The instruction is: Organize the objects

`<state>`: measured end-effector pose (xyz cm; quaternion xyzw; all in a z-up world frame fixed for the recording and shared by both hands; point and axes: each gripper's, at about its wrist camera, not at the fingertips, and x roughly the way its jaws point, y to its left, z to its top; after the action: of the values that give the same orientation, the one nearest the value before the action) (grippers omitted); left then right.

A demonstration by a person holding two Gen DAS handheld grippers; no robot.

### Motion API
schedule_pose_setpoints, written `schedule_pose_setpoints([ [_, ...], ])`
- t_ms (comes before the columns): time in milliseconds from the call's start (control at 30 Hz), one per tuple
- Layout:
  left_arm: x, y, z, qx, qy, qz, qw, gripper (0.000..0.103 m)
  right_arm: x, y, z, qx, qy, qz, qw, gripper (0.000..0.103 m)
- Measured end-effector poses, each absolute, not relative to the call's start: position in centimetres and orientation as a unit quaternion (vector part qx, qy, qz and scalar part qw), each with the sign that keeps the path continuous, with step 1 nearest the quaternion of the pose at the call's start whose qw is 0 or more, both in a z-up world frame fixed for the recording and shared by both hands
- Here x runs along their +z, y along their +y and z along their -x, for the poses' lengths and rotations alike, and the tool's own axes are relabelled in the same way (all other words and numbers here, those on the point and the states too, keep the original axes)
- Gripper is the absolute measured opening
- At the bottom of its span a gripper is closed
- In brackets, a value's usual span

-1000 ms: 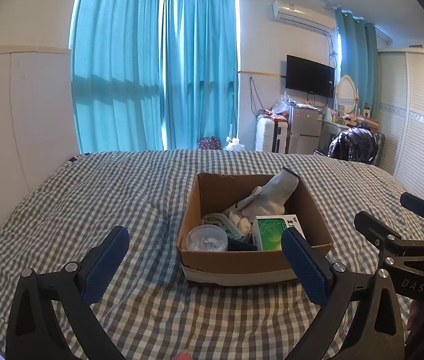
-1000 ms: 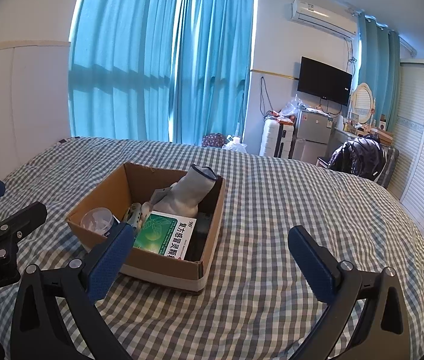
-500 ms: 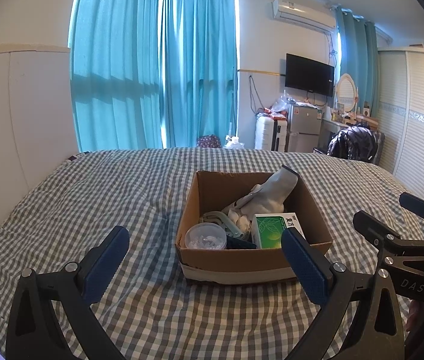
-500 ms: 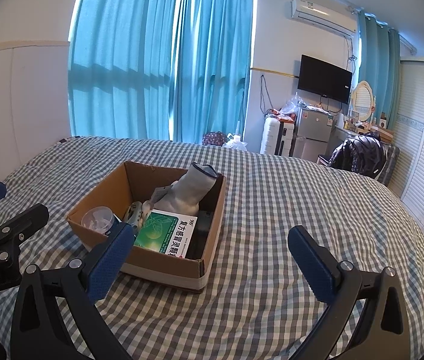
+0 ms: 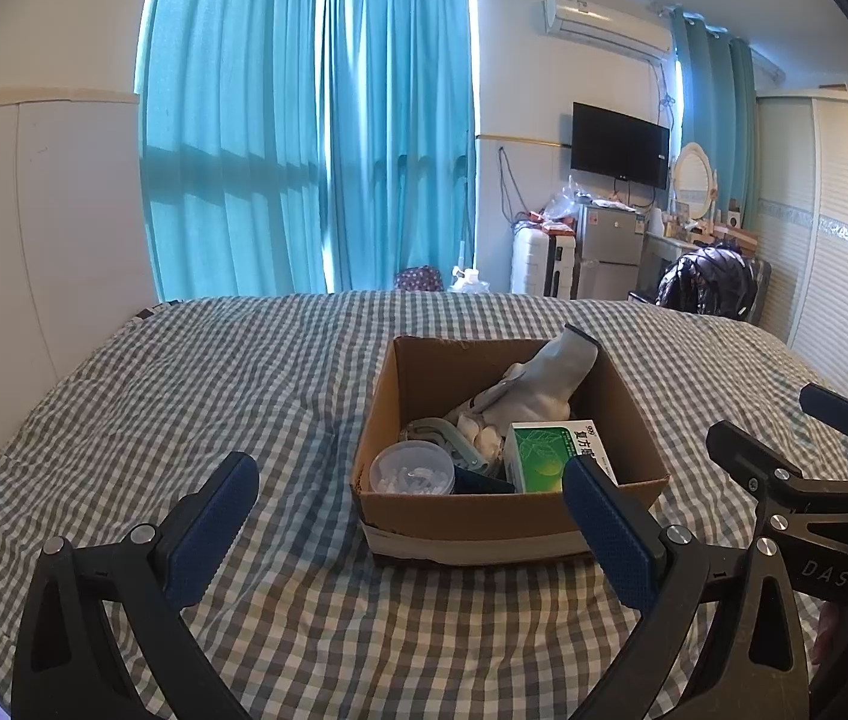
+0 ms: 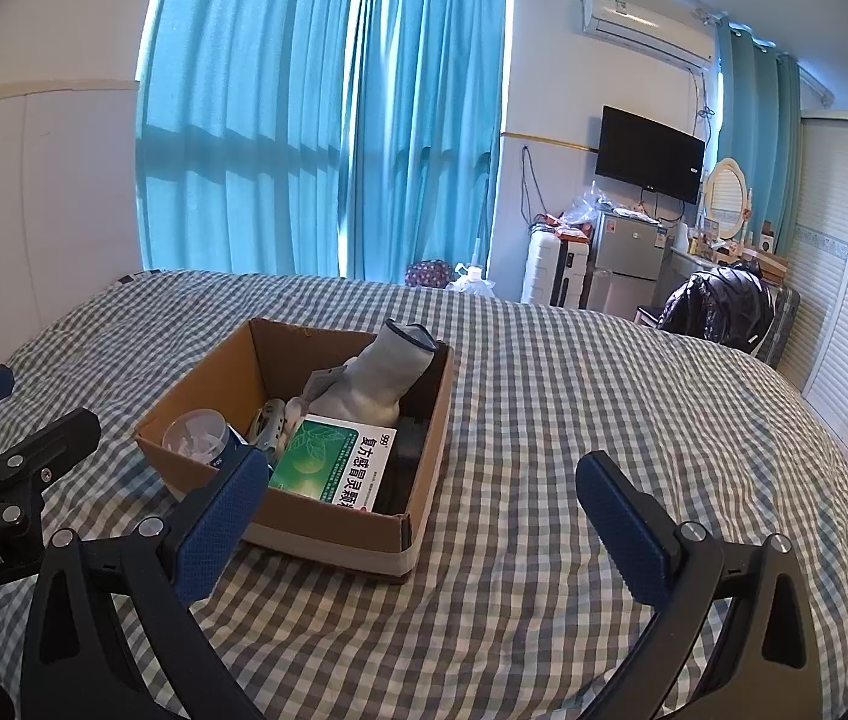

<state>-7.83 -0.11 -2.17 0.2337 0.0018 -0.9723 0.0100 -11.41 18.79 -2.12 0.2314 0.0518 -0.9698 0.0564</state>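
Note:
An open cardboard box [image 5: 472, 519] [image 6: 327, 534] sits on the checked bed. Inside are a grey-white glove [image 5: 544, 378] [image 6: 381, 375], a green medicine box [image 5: 550, 456] [image 6: 333, 465], a clear round lidded tub [image 5: 408, 471] [image 6: 195, 435] and a grey-green tool [image 5: 448, 438]. My left gripper [image 5: 408, 513] is open and empty, just in front of the box. My right gripper [image 6: 424, 510] is open and empty, by the box's right front corner. Each gripper shows at the edge of the other's view.
The grey-and-white checked bedspread [image 5: 183, 396] [image 6: 604, 420] covers the bed all around the box. A white wall panel [image 5: 33, 228] is at the left. Teal curtains, a suitcase, a small fridge, a TV and a wardrobe [image 6: 844, 312] stand beyond the bed.
Both grippers have stayed open and nearly still. The view has shifted very slightly; the box and its contents have not moved.

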Motion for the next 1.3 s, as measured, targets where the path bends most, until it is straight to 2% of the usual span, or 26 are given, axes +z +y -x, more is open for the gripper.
schedule_pose_setpoints([
  [1300,-2.59,-0.18,7.92,-0.971,-0.001,-0.238,0.011,0.103,-2.73,18.44,11.69,-0.968,0.049,-0.24,0.058,0.103],
])
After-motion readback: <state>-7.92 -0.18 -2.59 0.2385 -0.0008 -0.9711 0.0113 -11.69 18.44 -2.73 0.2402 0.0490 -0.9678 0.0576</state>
